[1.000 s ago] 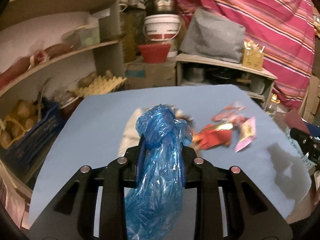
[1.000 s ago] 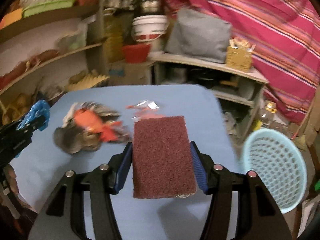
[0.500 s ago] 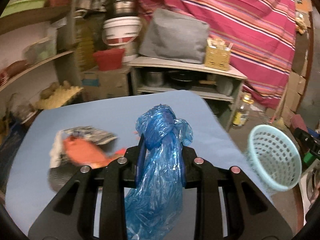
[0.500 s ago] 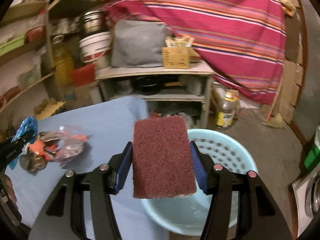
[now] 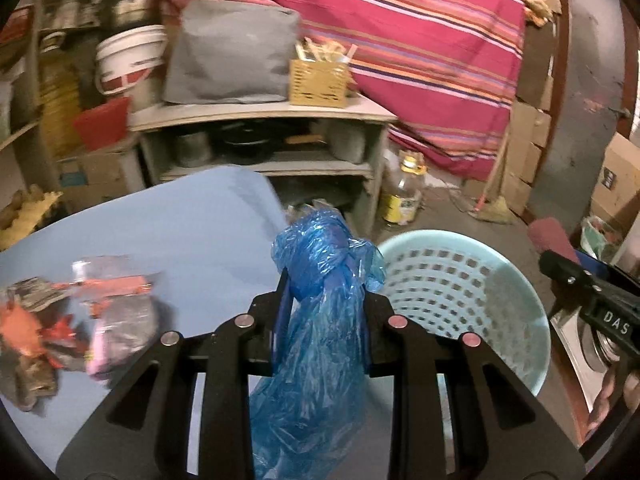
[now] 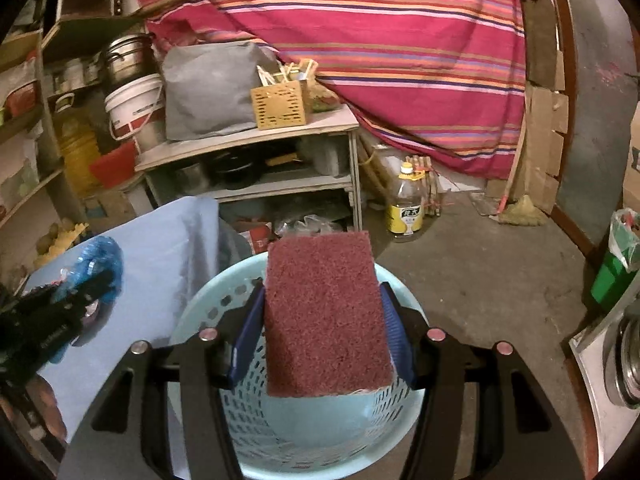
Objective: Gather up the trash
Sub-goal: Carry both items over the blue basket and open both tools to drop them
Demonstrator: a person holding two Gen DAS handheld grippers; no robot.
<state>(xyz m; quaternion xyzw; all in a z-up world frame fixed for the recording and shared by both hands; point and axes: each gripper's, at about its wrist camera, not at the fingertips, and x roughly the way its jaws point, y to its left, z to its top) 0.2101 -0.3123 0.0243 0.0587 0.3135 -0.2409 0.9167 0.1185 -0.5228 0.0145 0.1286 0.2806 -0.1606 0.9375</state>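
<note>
**Two pieces of trash held over the basket**

The right gripper (image 6: 320,336) has its fingers (image 6: 246,336) closed on the two long sides of a flat dark red scrubbing pad (image 6: 324,316). The pad looks rough and stiff, and it sticks out past the fingers toward 12 o'clock. It hangs right above the round pale blue plastic basket with holes (image 6: 208,312), which sits on the floor at the edge of the blue counter (image 6: 160,248). To do this step well, I think the fingers should open only while the pad is over the middle of the basket, so it drops straight in and does not hit the rim.

The left gripper (image 5: 320,312) has its fingers (image 5: 280,312) shut tight on a crumpled blue plastic bag (image 5: 320,320). The bag is thin, shiny and wrinkled. Its bunched top pokes out at 12 o'clock and the rest hangs loose toward 6 o'clock. It is over the counter edge, with the basket (image 5: 520,300) just beside it at 3 o'clock, so I think it needs to go farther that way before letting go. A light bag may cling or float, so it is better to let go low over the basket.

More trash, a blurry pile of orange and silver wrappers (image 5: 80,320), lies on the counter at 9 o'clock.
</note>
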